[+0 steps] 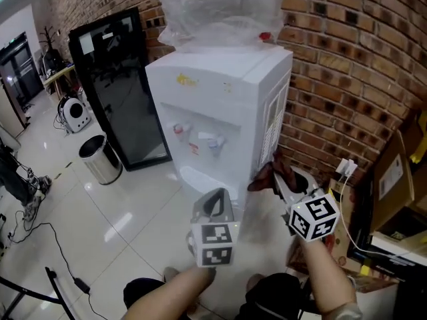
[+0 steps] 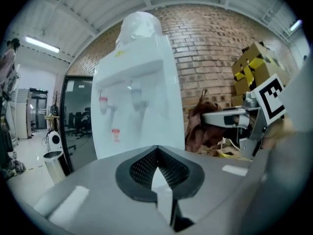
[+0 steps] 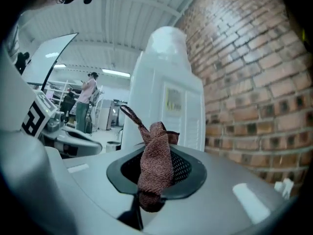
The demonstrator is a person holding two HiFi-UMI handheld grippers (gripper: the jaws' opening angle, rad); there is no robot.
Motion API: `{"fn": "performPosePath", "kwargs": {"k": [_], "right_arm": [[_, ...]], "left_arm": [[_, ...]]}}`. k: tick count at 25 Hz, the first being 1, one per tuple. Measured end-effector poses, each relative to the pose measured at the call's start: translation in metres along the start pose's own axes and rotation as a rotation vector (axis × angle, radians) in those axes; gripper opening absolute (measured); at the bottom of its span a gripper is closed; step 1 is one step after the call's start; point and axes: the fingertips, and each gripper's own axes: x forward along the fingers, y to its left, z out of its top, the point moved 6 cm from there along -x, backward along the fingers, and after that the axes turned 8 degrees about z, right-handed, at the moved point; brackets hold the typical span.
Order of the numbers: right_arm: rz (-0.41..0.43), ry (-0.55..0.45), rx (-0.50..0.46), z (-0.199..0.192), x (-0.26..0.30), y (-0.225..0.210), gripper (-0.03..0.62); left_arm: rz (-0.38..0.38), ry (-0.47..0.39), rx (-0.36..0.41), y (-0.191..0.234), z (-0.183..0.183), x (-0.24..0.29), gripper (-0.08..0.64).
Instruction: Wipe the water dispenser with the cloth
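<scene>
Brick wall (image 1: 347,65) behind, glossy white floor (image 1: 133,225) below.

R claw (image 3: 155,153): clamped on brown cloth (image 3: 154,173), fabric bunched between pads, loose tail sticking up past tips. L claw (image 2: 157,166): jaws closed together, nothing in them. Both held in front of white water dispenser (image 1: 220,105), apart from it, no contact. Cloth near its front-right corner. Plastic-wrapped bottle (image 1: 220,9) on top. Black glass-door cabinet (image 1: 117,85) and steel bin (image 1: 100,157) off to its left.

Step, by the look of it: approach, wiping not yet begun. Next, prob.: bring R claw fwd till cloth meets a panel, keep grip firm, press w/ fabric rather than bare tips, then sweep across. Mind the taps (image 1: 213,141).

Views: R gripper view alone gives vented side panel (image 3: 181,116) + person (image 3: 88,94) far back in hall. L gripper view gives taps head-on, w/ R claw and cloth off to the right. Head view the only one w/ both claws, bin and dispenser front together.
</scene>
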Motion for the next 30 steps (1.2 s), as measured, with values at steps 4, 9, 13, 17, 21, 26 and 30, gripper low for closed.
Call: {"fn": "performPosePath", "kwargs": {"k": [4,9,13,17,21,26,30], "right_arm": [[-0.067,-0.179,-0.096,0.115,-0.011,-0.014,0.084],[-0.101,-0.299,-0.185,0.217,0.004,-0.021,0.084],[-0.085,-0.239,-0.252,0.248,0.038,-0.017,0.084],[-0.118,-0.236,-0.243,0.235,0.05,-0.024,0.083],[-0.138,-0.217,-0.216,0.212,0.044,-0.03,0.08],[-0.128,-0.091,-0.161,0.147,0.049,-0.033,0.081],[-0.125,-0.034,-0.105,0.094,0.054,-0.032,0.08]], "left_arm": [[-0.038,-0.092,0.013,-0.001,0.082,-0.016,0.0],[-0.031,-0.199,0.047,0.003,0.158,-0.029,0.0],[-0.003,-0.224,0.058,0.011,0.182,-0.03,0.0],[0.001,-0.21,0.061,0.012,0.177,-0.029,0.0],[-0.002,-0.179,0.056,0.011,0.16,-0.021,0.0],[-0.022,-0.148,0.047,0.003,0.132,-0.014,0.0],[-0.04,-0.128,0.046,-0.004,0.1,-0.005,0.0]]}}
